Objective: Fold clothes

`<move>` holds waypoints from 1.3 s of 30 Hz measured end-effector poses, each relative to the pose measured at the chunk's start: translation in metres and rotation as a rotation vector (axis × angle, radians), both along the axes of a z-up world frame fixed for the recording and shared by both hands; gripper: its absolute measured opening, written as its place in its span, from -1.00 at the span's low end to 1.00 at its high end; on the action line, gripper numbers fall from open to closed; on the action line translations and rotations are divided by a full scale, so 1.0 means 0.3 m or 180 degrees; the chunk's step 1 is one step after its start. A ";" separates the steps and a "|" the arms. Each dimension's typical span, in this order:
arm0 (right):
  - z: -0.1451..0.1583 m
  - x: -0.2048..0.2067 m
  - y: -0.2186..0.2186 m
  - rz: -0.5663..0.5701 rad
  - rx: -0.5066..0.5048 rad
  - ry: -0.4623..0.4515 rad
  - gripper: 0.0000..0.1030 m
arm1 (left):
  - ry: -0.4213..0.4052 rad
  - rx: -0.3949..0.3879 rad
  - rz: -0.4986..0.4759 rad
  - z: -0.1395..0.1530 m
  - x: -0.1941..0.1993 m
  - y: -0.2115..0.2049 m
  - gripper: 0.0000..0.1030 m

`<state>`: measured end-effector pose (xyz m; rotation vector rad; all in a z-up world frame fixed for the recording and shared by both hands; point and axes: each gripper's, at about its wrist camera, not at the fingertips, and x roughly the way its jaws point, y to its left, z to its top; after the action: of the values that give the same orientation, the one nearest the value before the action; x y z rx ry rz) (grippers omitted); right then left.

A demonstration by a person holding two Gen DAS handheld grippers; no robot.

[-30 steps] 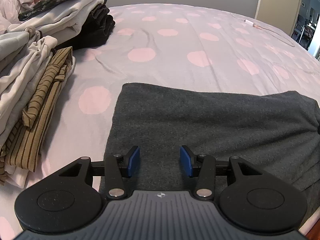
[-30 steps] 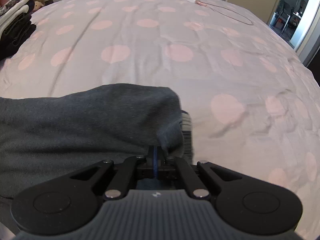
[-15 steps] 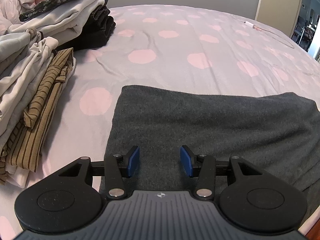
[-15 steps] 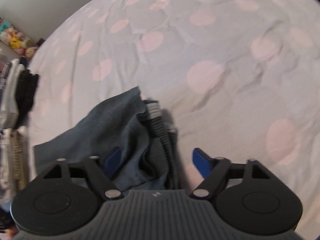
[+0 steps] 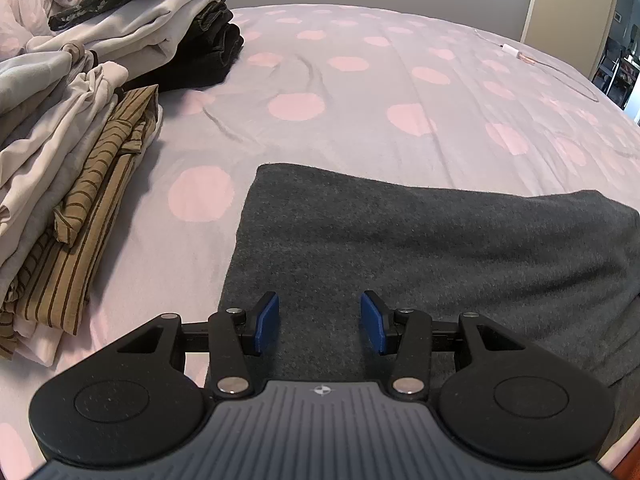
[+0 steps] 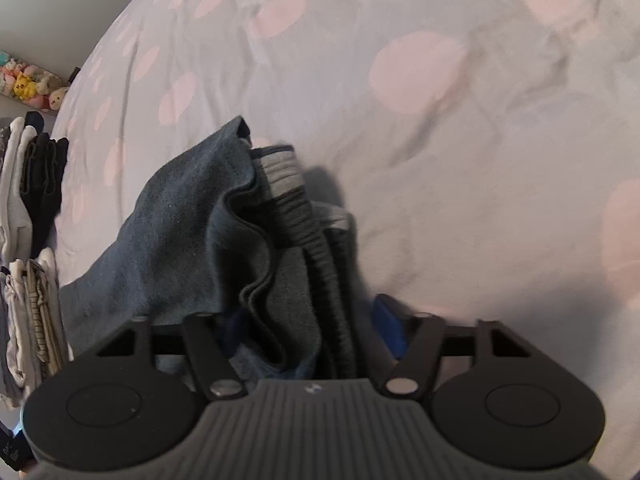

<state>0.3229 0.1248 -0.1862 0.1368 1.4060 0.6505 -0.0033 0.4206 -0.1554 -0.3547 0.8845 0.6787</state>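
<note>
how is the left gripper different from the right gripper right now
The left gripper has nothing between its blue pads; the right gripper has bunched folds of the grey garment between its fingers. The left looks along the garment's flat end; the right looks down on its ribbed, crumpled end. Both are open above the spotted bedspread.

Left gripper point(image 5: 319, 323) and right gripper point(image 6: 316, 328) both spread wide.

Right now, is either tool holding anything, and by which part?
Neither. The left tool is open over the grey garment. The right tool is open around its bunched ribbed end, not clamped.
</note>
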 end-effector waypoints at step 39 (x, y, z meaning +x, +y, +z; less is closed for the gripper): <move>0.332 -0.683 0.794 0.1231 0.0053 -0.0753 -0.40 | -0.0236 -0.0488 0.0722 0.132 -0.250 0.161 0.10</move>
<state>0.1180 0.3630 -0.0865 -0.1997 1.2058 0.9645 -0.0783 0.4689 -0.1158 -0.6205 0.8349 0.8031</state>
